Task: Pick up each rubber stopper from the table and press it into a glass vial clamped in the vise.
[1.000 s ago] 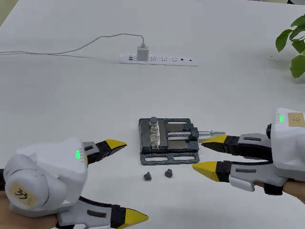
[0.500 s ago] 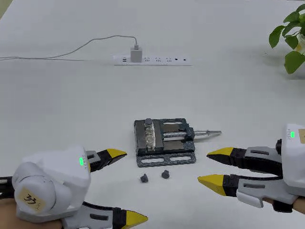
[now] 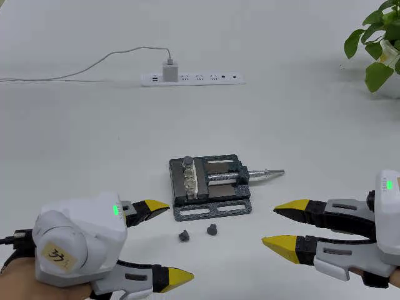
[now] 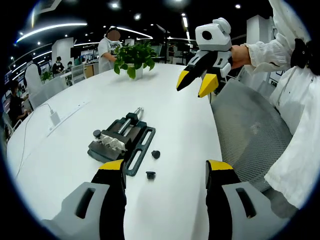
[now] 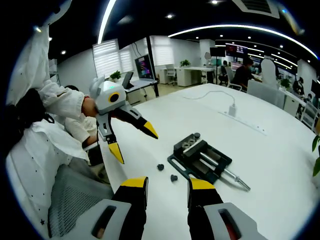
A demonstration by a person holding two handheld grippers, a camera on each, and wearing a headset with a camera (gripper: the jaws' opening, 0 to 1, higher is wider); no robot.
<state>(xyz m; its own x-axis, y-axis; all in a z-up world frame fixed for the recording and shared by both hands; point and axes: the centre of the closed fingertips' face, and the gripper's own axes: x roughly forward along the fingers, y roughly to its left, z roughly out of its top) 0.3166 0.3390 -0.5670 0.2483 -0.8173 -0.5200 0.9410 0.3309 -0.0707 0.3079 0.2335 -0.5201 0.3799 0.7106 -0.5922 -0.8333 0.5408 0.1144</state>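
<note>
1. My left tongs (image 4: 165,167) and right tongs (image 3: 271,224) both gape wide, empty.
2. A rubber stopper (image 3: 184,235) and a second stopper (image 3: 212,230) lie on the desk (image 3: 94,137) between them, touching neither, just before the vise (image 3: 212,203).

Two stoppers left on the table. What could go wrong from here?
The stoppers lie close together, so grabbing one may flick the other away. The vials are glass; an off-centre push could crack one. The vise handle juts toward the right gripper and could snag it.
</note>
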